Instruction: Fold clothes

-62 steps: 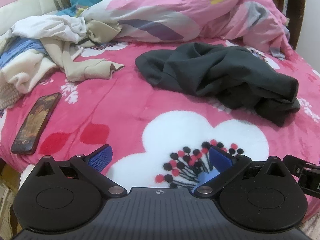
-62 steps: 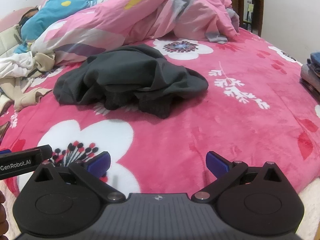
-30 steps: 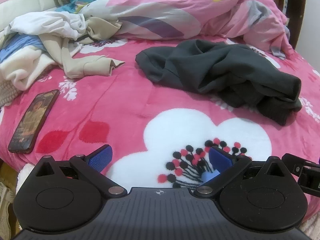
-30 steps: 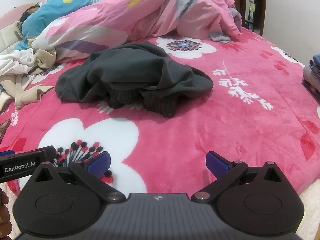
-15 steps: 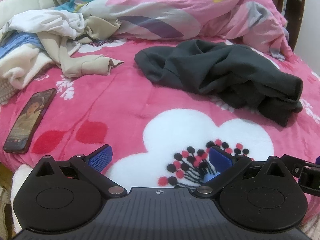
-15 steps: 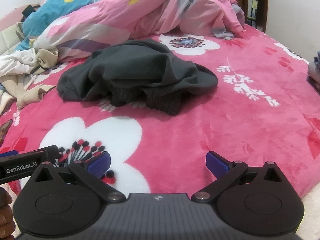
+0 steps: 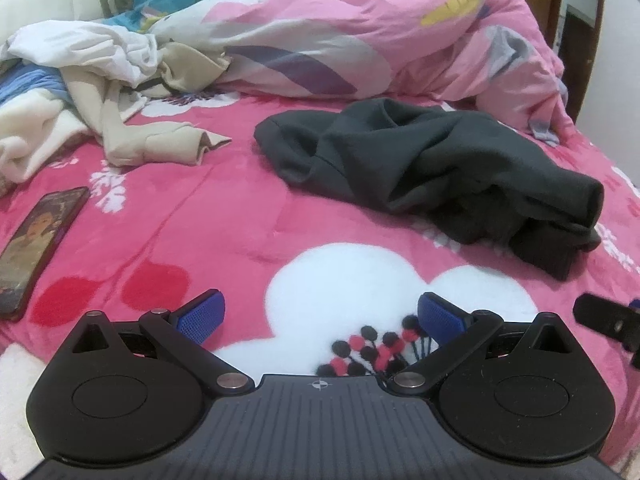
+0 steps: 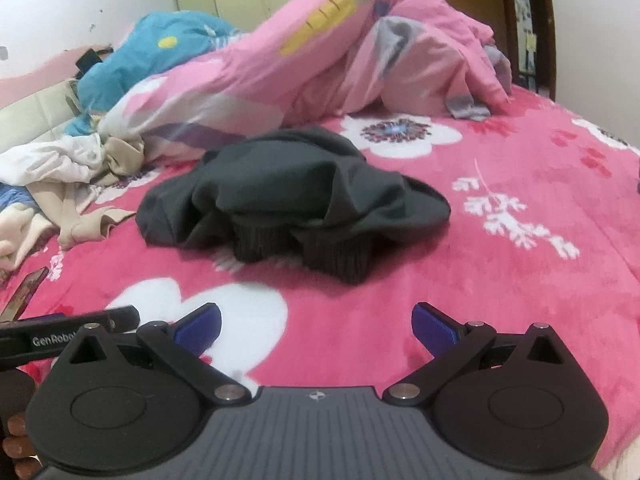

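A crumpled dark grey garment (image 7: 420,168) with ribbed cuffs lies bunched on the pink floral blanket (image 7: 224,216), ahead and right of my left gripper (image 7: 320,316). That gripper is open and empty, low over the white flower print. In the right wrist view the garment (image 8: 296,196) lies straight ahead, its ribbed cuffs (image 8: 336,256) nearest. My right gripper (image 8: 316,326) is open and empty, above the blanket (image 8: 500,304) short of the garment.
A phone (image 7: 38,240) lies on the blanket at the left. A pile of white and beige clothes (image 7: 92,92) sits at the back left. A rumpled pink duvet (image 7: 380,36) fills the back of the bed. The left gripper's body (image 8: 60,336) shows at the right view's lower left.
Both grippers have moved forward toward the dark garment, which looks larger and nearer. The right view has tilted up. Both stay open and empty.
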`<act>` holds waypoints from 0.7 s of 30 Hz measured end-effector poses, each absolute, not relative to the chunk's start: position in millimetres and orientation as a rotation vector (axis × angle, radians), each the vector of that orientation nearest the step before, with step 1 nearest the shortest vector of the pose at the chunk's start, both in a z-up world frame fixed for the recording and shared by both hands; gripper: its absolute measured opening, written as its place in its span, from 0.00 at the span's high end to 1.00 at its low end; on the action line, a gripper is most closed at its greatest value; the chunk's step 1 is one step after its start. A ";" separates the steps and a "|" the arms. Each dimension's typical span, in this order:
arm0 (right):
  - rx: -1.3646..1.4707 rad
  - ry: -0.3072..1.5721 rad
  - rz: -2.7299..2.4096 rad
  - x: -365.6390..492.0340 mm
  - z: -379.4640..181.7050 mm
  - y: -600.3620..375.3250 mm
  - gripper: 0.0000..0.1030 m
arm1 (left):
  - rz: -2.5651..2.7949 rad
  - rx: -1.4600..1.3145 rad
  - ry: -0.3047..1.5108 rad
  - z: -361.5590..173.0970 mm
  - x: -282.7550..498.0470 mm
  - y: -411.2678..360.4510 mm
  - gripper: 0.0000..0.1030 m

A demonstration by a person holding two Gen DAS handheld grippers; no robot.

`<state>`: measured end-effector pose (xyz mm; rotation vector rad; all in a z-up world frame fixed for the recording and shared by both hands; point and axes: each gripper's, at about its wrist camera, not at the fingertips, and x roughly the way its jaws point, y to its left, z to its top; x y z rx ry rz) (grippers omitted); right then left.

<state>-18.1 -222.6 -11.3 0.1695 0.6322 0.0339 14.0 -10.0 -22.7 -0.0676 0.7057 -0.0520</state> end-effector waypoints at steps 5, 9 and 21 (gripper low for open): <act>0.161 0.611 0.060 -7.4 -11.5 -226.2 0.00 | -0.064 -0.042 0.709 -30.3 20.4 -12.6 0.00; 0.110 0.581 0.090 7.0 -7.1 -223.0 0.00 | -0.066 -0.029 0.713 -35.2 24.6 -12.9 0.00; -0.296 0.417 0.226 61.8 -4.1 -178.7 0.00 | -0.065 -0.018 0.715 -40.6 30.4 -11.8 0.00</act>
